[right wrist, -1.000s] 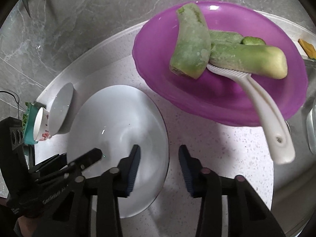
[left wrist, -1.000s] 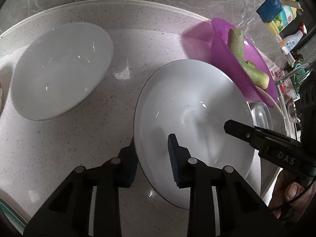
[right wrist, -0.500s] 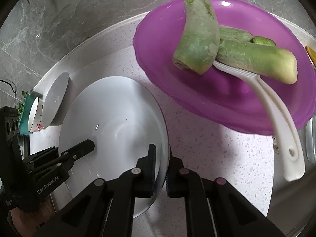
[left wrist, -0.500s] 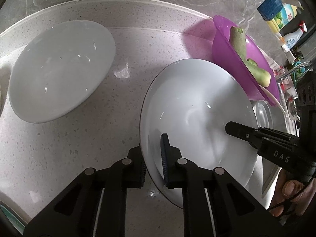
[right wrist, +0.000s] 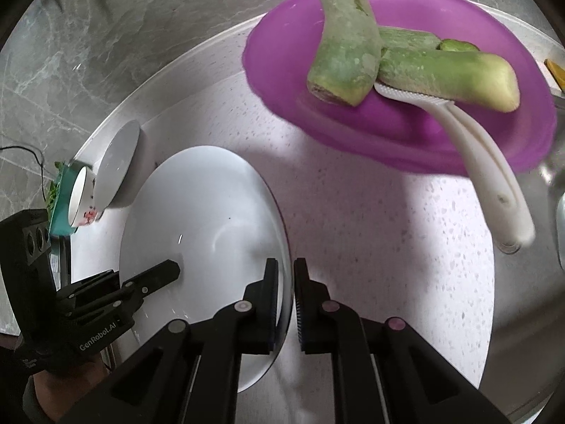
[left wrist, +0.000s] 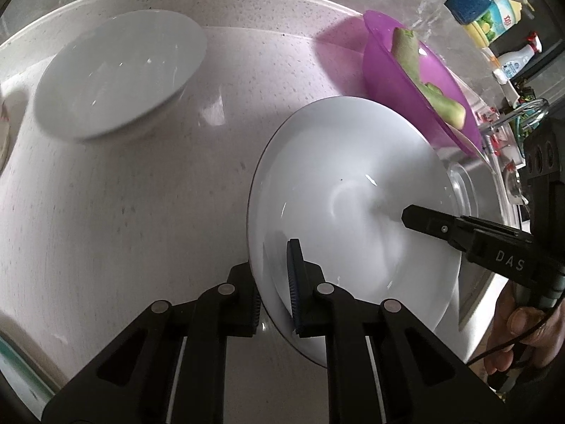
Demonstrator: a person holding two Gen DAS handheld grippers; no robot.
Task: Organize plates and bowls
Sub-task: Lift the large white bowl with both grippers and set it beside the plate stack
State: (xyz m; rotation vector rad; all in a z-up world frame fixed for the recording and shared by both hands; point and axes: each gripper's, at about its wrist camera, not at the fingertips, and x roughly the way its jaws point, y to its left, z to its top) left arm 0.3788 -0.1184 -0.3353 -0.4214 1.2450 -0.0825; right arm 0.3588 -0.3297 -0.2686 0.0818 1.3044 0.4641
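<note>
A large white plate (left wrist: pixel 353 190) sits between both grippers and looks tilted off the speckled counter. My left gripper (left wrist: pixel 273 282) is shut on the plate's near left rim. My right gripper (right wrist: pixel 285 298) is shut on the opposite rim of the same plate (right wrist: pixel 204 219). A second white bowl (left wrist: pixel 116 70) rests on the counter to the far left; in the right wrist view it (right wrist: pixel 118 160) stands edge-on beyond the plate. A purple plate (right wrist: pixel 406 81) holding green vegetable pieces and a white scoop lies to the right.
A small patterned cup (right wrist: pixel 81 198) and a teal item stand beside the white bowl. Bottles (left wrist: pixel 494 17) stand at the far right by a sink with a tap (left wrist: pixel 526 113). A grey marble wall backs the counter.
Both grippers went from open astride the plate's rim to shut on it. The plate has since risen and tilted, and the views have shifted slightly.
</note>
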